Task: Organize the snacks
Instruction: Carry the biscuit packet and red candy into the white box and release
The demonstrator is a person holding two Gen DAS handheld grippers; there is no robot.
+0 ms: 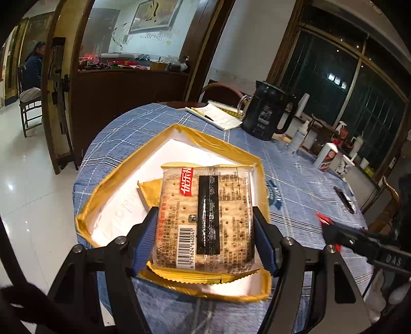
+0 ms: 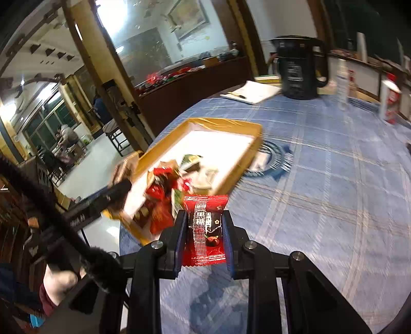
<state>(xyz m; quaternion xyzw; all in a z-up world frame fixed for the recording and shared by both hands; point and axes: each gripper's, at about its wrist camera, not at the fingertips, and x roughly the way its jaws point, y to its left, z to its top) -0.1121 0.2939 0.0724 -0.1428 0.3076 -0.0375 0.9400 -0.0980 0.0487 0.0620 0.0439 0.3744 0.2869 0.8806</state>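
This is a home's dining room. A round table (image 1: pixel 295 179) wears a blue checked cloth, with a kettle (image 1: pixel 267 110), wooden chair (image 1: pixel 28 102), framed painting (image 1: pixel 154 12) and tiled floor.

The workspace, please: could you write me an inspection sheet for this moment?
Surface: round table under a blue plaid cloth.
Job's things: gold-rimmed white tray on the cloth; cracker pack held over it; red snack packet held near the tray's corner; loose red and green wrappers heaped at one end of the tray.
Clutter: black kettle, notepad with pen, bottles at the far edge.
Grippers: left gripper shut on the cracker pack; right gripper shut on the red snack packet.
Cables: nothing seen.
Surroundings: tiled floor, wooden partition, dark windows, seated person in the background.
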